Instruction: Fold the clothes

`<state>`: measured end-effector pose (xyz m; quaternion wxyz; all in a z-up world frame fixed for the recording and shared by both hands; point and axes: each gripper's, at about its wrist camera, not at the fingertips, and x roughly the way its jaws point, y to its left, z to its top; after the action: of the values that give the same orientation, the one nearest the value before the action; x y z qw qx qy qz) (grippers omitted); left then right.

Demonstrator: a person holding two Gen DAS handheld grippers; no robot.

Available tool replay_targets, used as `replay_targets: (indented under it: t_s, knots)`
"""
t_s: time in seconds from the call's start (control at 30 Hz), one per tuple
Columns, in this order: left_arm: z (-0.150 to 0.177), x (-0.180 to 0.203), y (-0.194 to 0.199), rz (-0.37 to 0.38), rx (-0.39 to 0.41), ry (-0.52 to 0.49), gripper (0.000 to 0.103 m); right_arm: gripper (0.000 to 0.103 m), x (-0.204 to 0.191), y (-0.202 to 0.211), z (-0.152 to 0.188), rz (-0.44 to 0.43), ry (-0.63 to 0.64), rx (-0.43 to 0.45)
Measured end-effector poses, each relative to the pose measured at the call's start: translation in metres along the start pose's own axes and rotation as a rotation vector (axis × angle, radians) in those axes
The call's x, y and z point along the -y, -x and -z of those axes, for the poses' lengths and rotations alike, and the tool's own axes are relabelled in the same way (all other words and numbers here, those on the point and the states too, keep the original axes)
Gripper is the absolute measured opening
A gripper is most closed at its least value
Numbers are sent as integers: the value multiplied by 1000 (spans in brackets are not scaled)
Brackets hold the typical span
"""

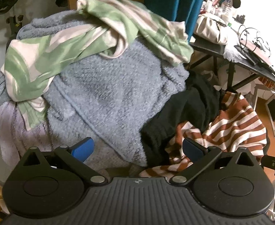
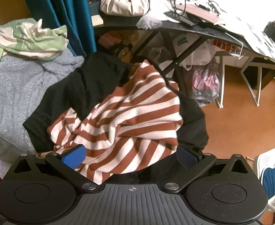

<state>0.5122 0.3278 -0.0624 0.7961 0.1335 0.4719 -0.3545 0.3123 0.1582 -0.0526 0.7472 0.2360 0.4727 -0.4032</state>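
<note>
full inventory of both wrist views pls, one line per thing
fleece robe: 1, grey-blue, middle of the pile
leaf-print garment: 1, green and pale pink, draped over the top of the robe
black garment: 1, black, right of the robe, partly under the striped top
striped top: 1, rust and white, front right of the pile, straight ahead of the right gripper
curtain: 1, teal, behind the pile
desk: 1, black, back right, cluttered
cloth bag: 1, off-white, on the desk
plastic bag: 1, clear with pink contents, on the floor under the desk
left gripper: 1, black with blue pads, open, over the robe
right gripper: 1, same, open, over the striped top
</note>
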Motion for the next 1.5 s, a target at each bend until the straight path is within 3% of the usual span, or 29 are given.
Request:
replay_targets:
  t_s: [0.23, 0.57, 1.03, 1.27, 1.5]
  knots:
    - [3, -15, -4, -28, -27, 12, 102, 102, -7, -8, 5, -11, -9, -29]
    - [7, -8, -6, -38, -51, -42, 102, 102, -6, -14, 10, -19, -25, -60]
    - [11, -8, -7, -31, -57, -36, 102, 102, 2, -12, 10, -4, -30, -58]
    - [7, -2, -22, 8, -64, -45, 102, 102, 32, -20, 8, 57, -80, -58]
    - [-2, 19, -57, -40, -55, -140, 102, 102, 52, -60, -18, 77, -45, -47]
